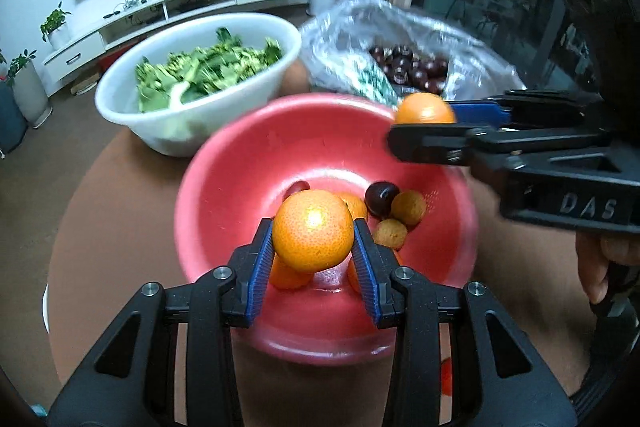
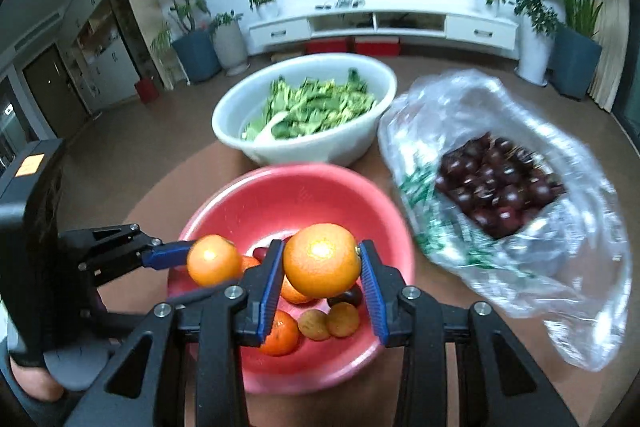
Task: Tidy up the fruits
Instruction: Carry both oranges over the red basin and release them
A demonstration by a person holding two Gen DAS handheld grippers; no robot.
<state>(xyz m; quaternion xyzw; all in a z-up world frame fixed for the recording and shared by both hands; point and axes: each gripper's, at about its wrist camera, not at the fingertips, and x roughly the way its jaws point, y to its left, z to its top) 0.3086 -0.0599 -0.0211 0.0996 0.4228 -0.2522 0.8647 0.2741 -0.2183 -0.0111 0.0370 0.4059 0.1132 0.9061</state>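
A red bowl [image 1: 248, 171] [image 2: 320, 195] sits on the round brown table and holds oranges, two small tan fruits [image 1: 408, 207] [image 2: 342, 319] and a dark plum [image 1: 380, 197]. My left gripper [image 1: 314, 247] is shut on an orange [image 1: 312, 231] and holds it above the bowl; it also shows in the right wrist view [image 2: 212, 265]. My right gripper [image 2: 320, 277] is shut on another orange [image 2: 320, 259] above the bowl; in the left wrist view it [image 1: 424, 121] comes in from the right with its orange [image 1: 424, 109].
A white basin [image 1: 132, 115] [image 2: 360, 143] of green leaves stands behind the red bowl. A clear plastic bag [image 1: 472, 47] [image 2: 580, 287] with a box of dark plums [image 2: 496, 187] lies at the right. TV cabinet and potted plants are beyond the table.
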